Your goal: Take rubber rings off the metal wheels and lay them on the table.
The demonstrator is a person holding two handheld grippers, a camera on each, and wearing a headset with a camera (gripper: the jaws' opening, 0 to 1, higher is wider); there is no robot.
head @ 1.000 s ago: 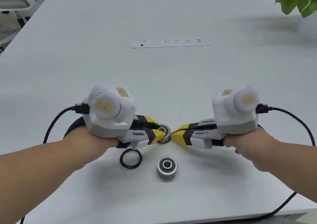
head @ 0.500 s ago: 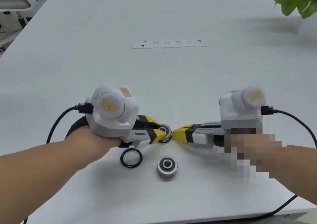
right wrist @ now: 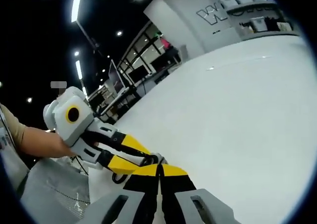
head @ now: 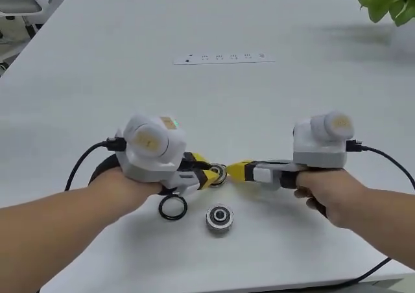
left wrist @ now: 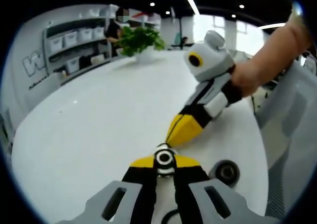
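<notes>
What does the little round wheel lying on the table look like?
The wheel is small, round and shiny grey like metal, with a dark band inside and a pale hub. It lies flat on the white table, beside a loose black ring but apart from it. Nothing touches it.

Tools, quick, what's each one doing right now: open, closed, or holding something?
Left tool: closed on a metal wheel.
Right tool: closed, tips against that wheel; whether it grips anything cannot be told.
</notes>
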